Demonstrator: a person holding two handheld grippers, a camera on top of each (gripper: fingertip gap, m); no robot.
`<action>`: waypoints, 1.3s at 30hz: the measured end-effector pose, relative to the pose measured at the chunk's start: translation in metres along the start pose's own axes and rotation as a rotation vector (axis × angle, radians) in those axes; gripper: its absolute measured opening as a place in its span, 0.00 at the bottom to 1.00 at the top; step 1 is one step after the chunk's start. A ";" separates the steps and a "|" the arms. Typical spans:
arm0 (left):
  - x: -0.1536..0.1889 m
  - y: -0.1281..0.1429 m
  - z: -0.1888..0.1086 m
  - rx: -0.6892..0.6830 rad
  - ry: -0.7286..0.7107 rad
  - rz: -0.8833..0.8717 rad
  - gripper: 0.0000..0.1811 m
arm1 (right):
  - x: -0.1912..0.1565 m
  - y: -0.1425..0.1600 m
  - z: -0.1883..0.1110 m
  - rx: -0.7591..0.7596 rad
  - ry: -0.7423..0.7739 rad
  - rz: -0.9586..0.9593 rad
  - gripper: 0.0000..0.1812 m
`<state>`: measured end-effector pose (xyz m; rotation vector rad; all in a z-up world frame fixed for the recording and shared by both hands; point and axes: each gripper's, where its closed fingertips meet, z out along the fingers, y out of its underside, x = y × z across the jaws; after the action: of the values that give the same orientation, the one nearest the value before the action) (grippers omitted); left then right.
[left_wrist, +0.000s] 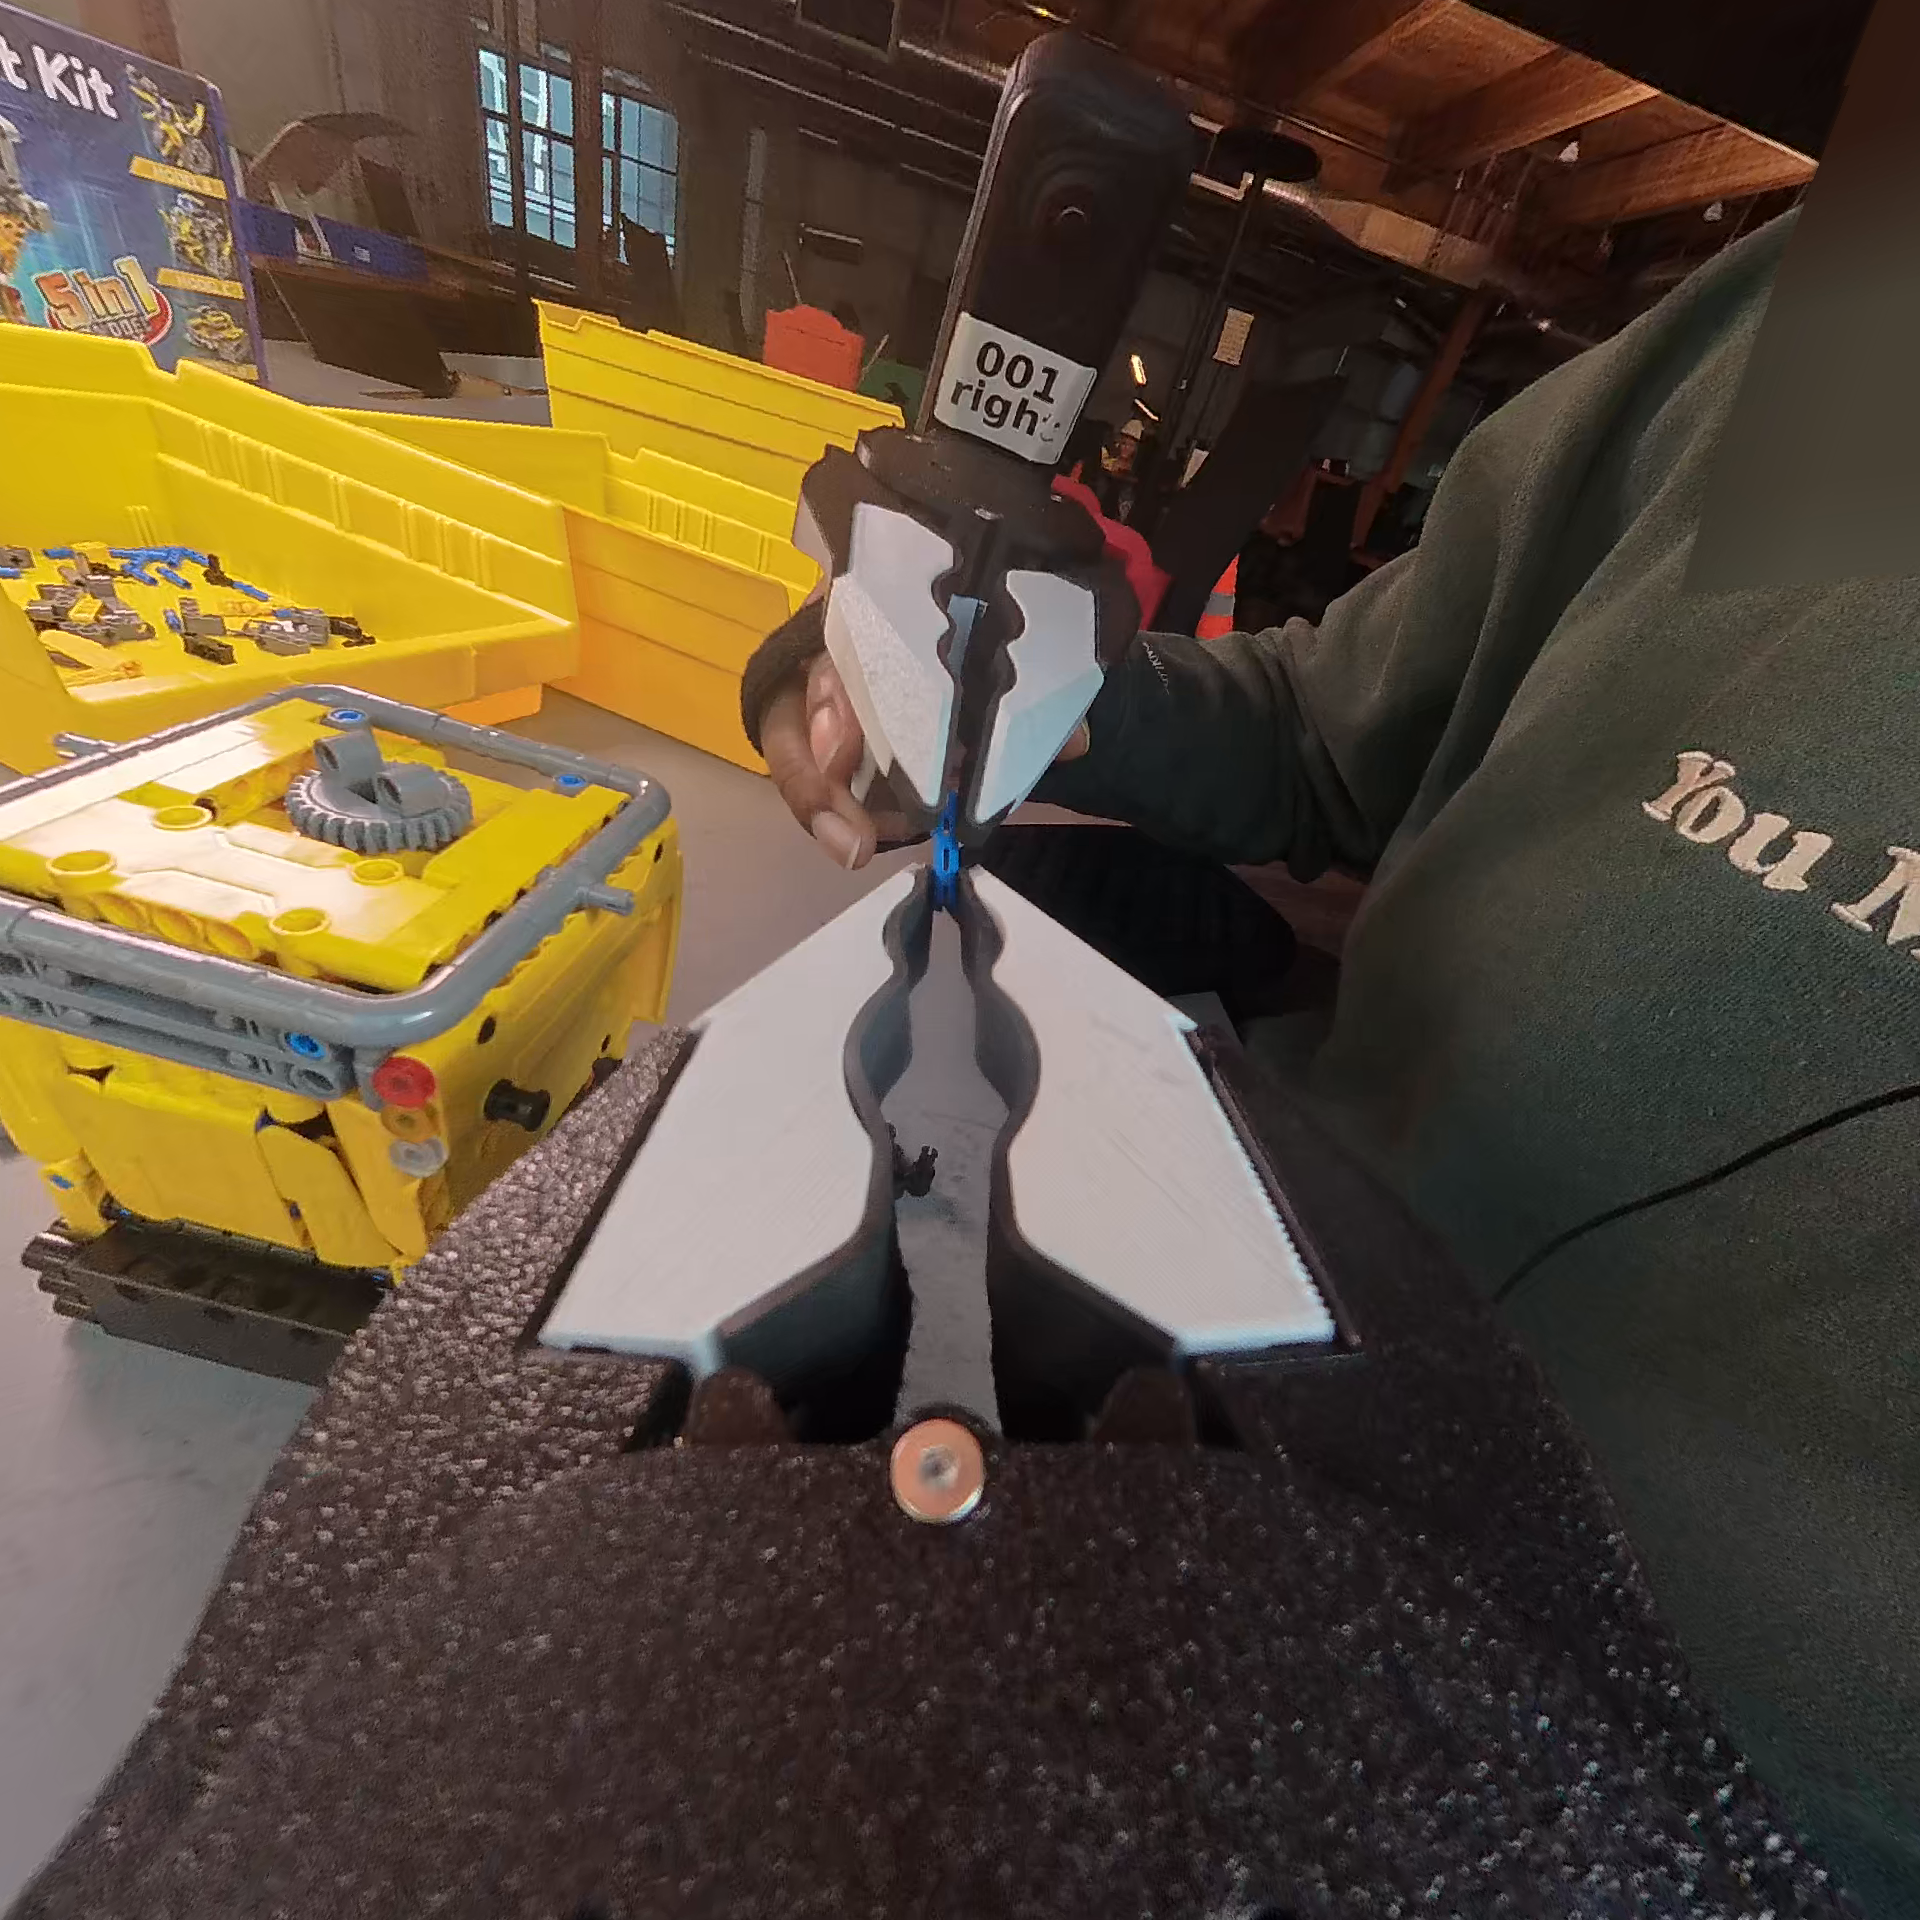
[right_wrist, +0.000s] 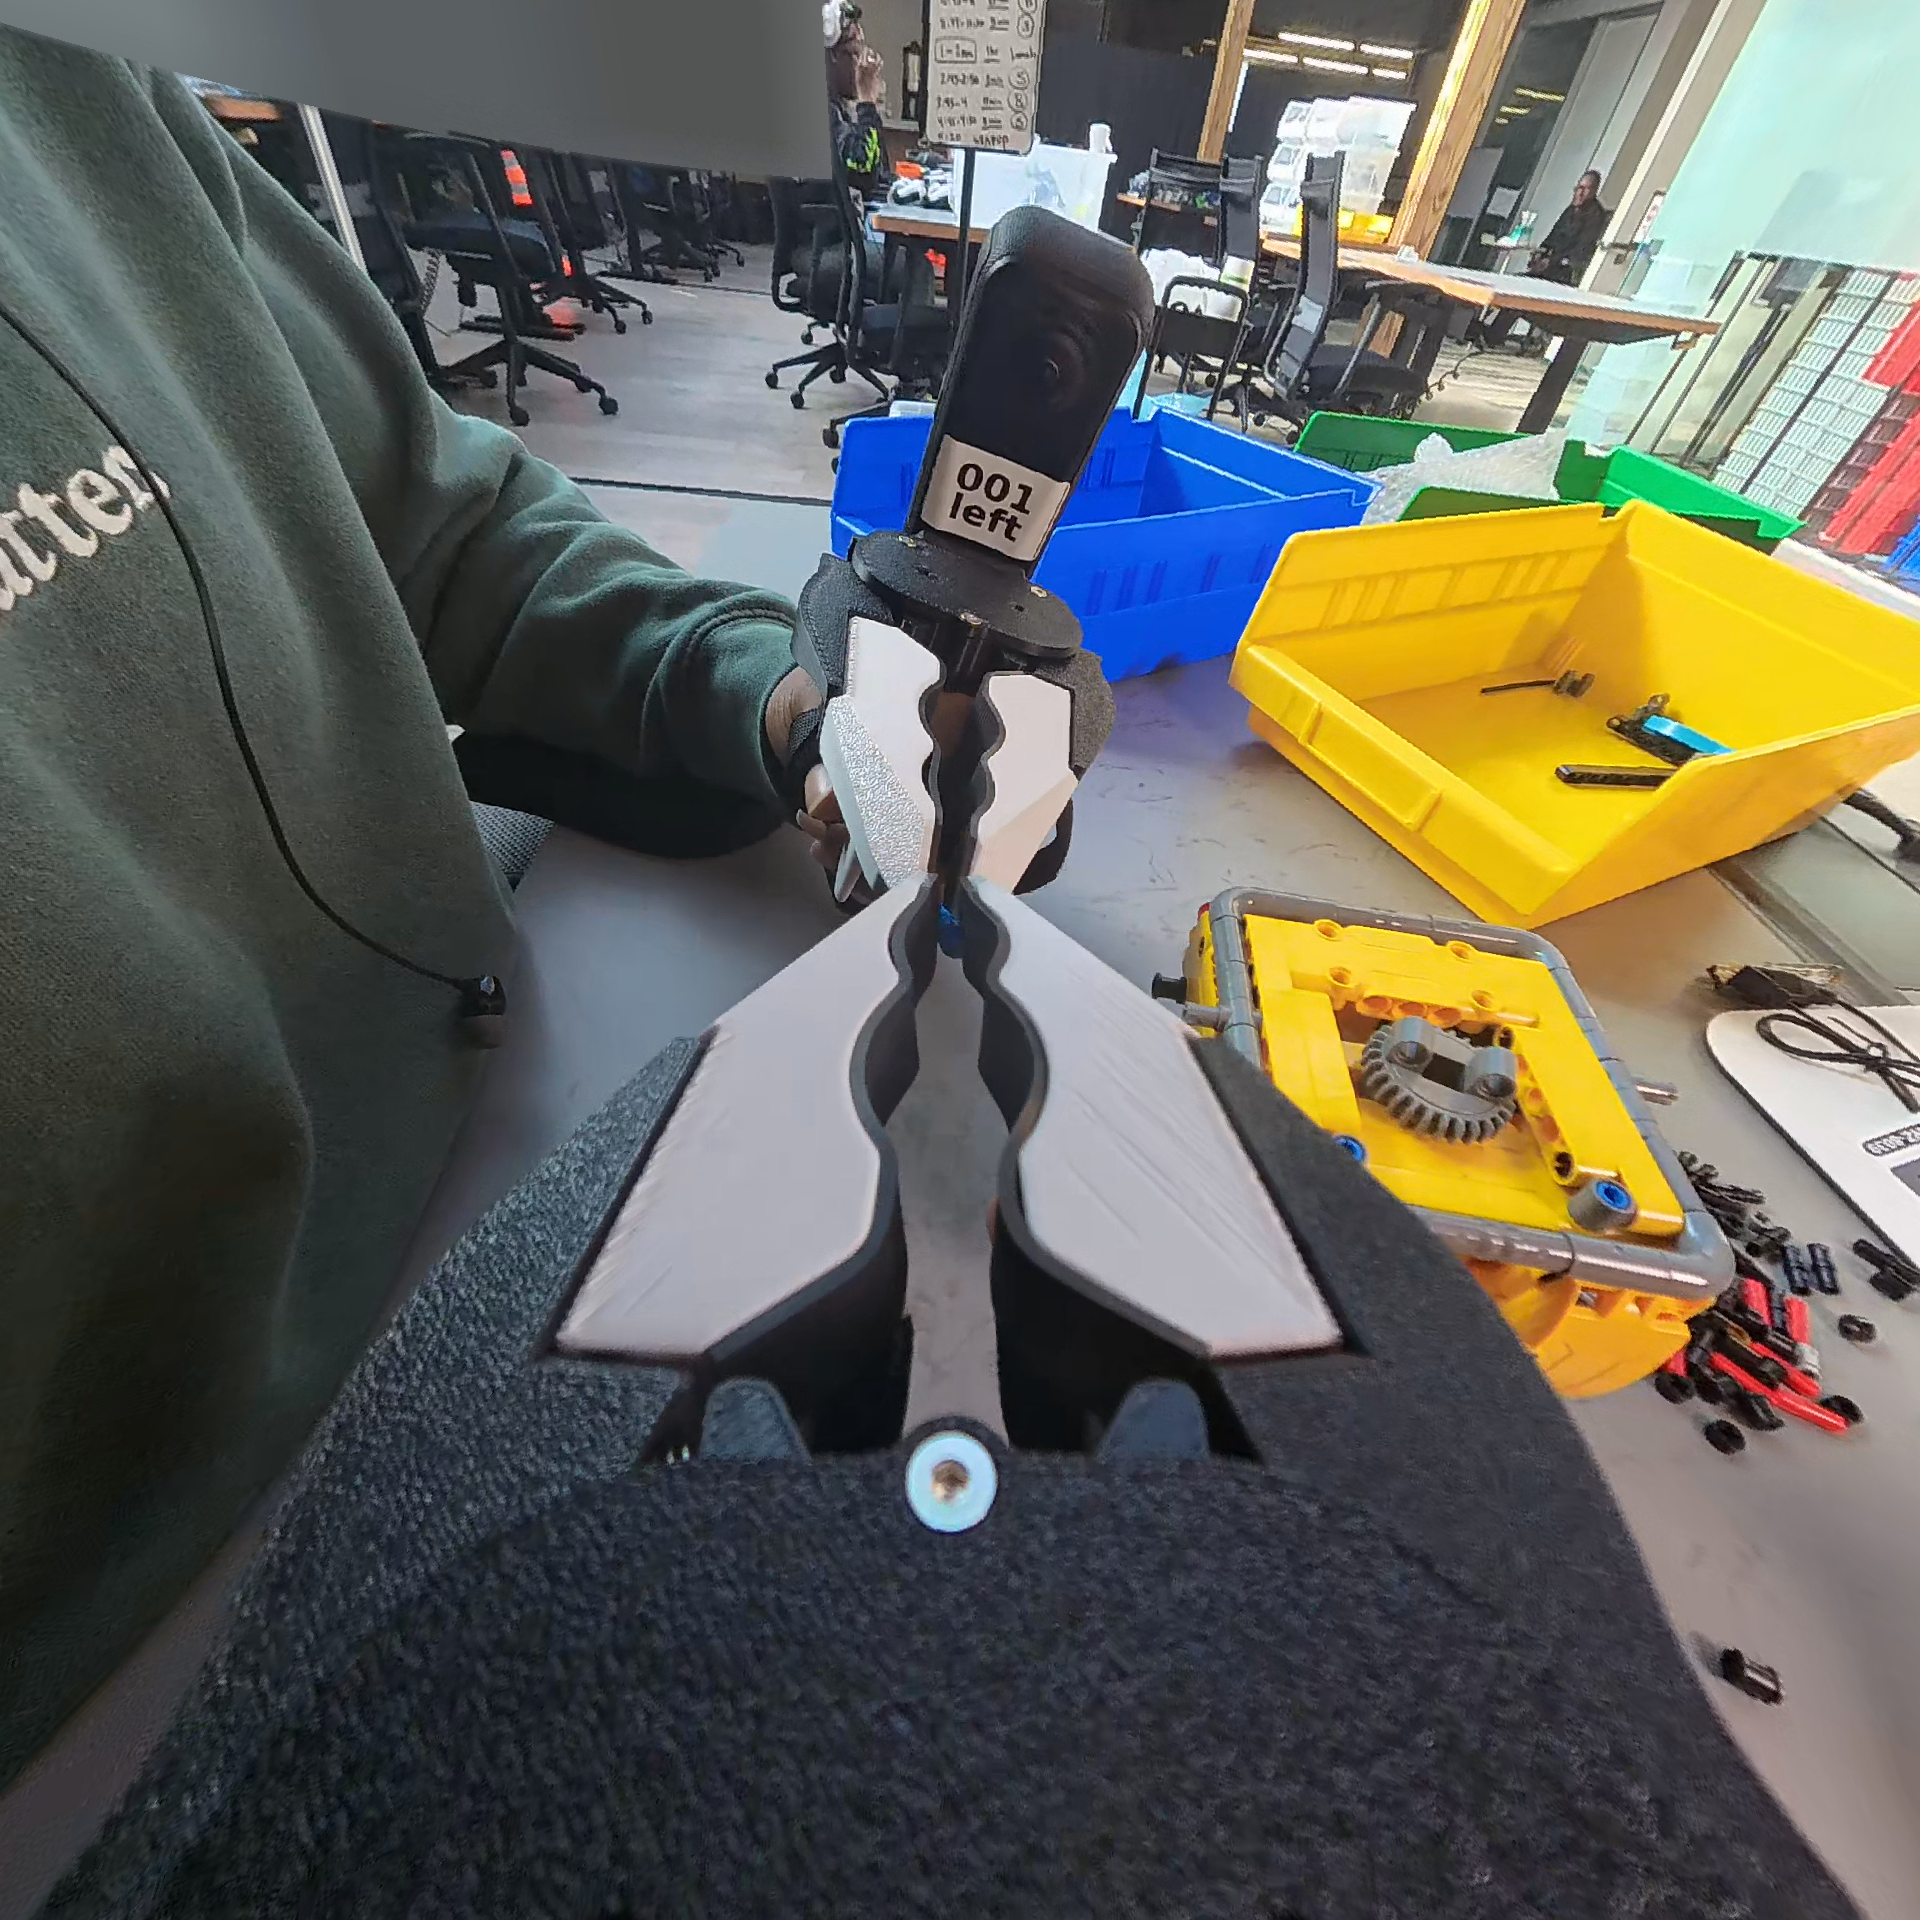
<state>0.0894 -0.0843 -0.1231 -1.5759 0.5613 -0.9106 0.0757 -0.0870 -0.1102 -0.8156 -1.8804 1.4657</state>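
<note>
**Two grippers meet tip to tip on a small blue piece**

The left gripper (left_wrist: 945, 883) and the right gripper (right_wrist: 948, 906) face each other above the grey counter (right_wrist: 665, 956), tips almost touching. Between them sits a thin blue piece (left_wrist: 948, 847). In the left wrist view the right gripper's fingers are closed on it, the piece running up between them and sticking out at the tip. The left gripper's fingers are drawn in around its lower end, though whether they press on it cannot be told. In the right wrist view only a speck of the blue piece shows at the meeting point.

A yellow brick-built model (right_wrist: 1444, 1132) with a grey frame and a grey gear (right_wrist: 1439, 1086) on top stands on the counter just beside the grippers. Loose black and red pins (right_wrist: 1766, 1361) lie against it. Behind it sits a yellow bin (right_wrist: 1455, 790) with a few dark parts, then a blue bin (right_wrist: 1174, 540). Another yellow bin (left_wrist: 312, 488), holding small grey and blue parts, appears in the left wrist view. A person in a green sweatshirt (right_wrist: 208, 727) holds both grippers.
</note>
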 end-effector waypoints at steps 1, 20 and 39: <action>0.000 0.000 0.000 -0.001 0.002 -0.004 0.02 | 0.000 0.000 0.000 0.002 -0.001 0.001 0.02; -0.010 0.015 0.005 -0.048 -0.013 -0.051 0.02 | 0.001 0.033 -0.004 0.024 -0.102 0.088 0.07; -0.012 0.018 0.005 -0.069 0.004 -0.106 0.02 | 0.003 0.036 -0.002 0.072 -0.114 0.132 0.05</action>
<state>0.0885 -0.0754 -0.1438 -1.6796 0.5211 -0.9825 0.0790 -0.0759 -0.1442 -0.8519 -1.8746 1.6838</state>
